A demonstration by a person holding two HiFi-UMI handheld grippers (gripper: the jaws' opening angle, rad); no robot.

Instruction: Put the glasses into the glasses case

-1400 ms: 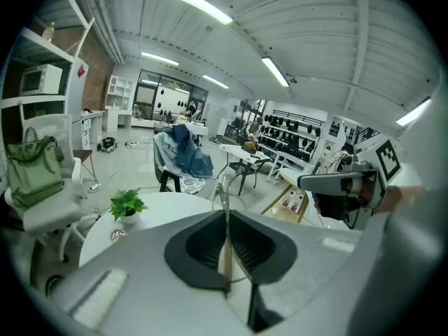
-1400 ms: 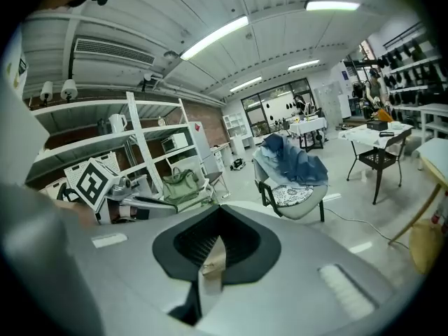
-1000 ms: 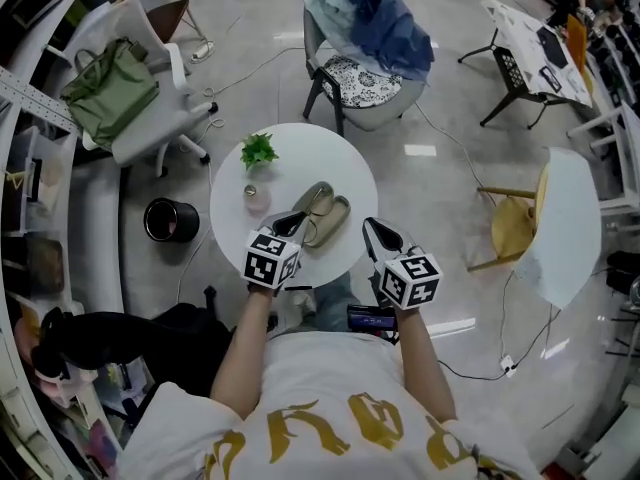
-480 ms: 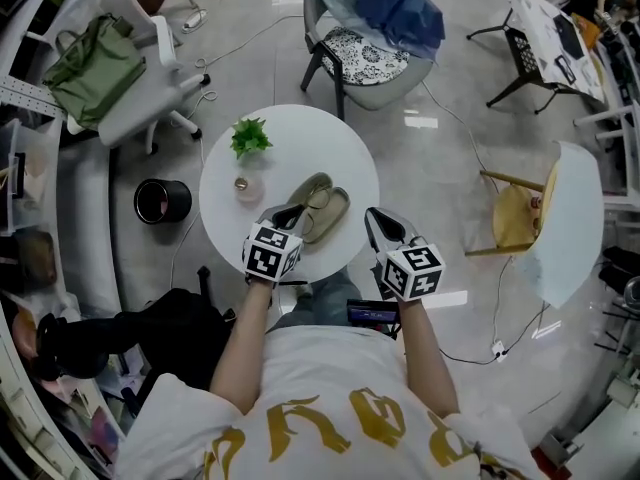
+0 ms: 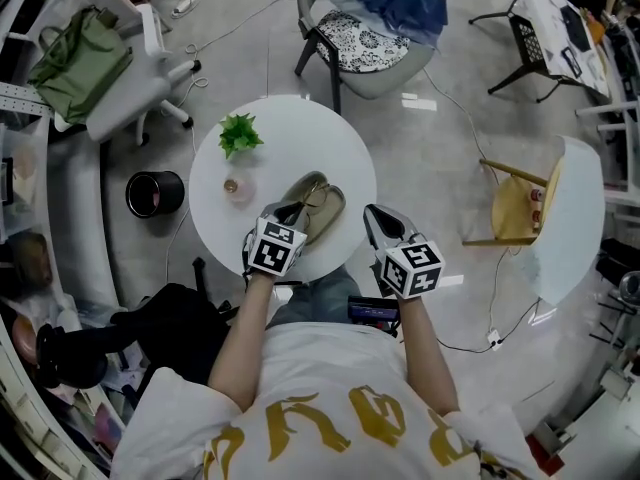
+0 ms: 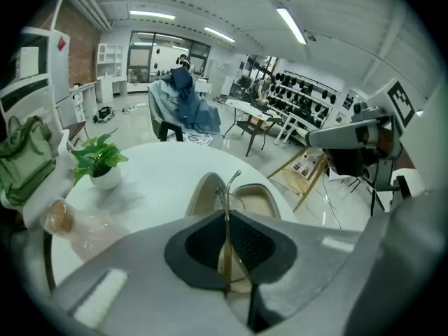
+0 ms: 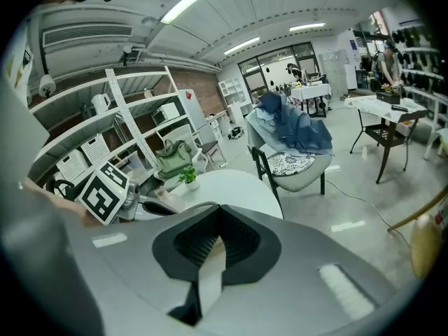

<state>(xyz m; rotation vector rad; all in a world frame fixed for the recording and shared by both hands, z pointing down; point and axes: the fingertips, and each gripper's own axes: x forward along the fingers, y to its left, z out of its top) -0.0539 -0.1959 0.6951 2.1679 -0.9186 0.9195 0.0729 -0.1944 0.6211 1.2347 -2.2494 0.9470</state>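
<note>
Two jaws of the left gripper (image 6: 225, 238) are pinched together on a thin arm of the glasses (image 6: 227, 187), which hang just over the open case (image 6: 263, 201) on the table (image 5: 250, 138). Best to lower slowly, line the frame along the tray, and release only once it rests inside. The right gripper (image 7: 218, 224), closed on nothing, could steady the case

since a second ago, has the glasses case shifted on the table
No. The glasses case lies in the same spot relative to the potted plant and the near edge of the round table. Only the head view itself has shifted.
</note>
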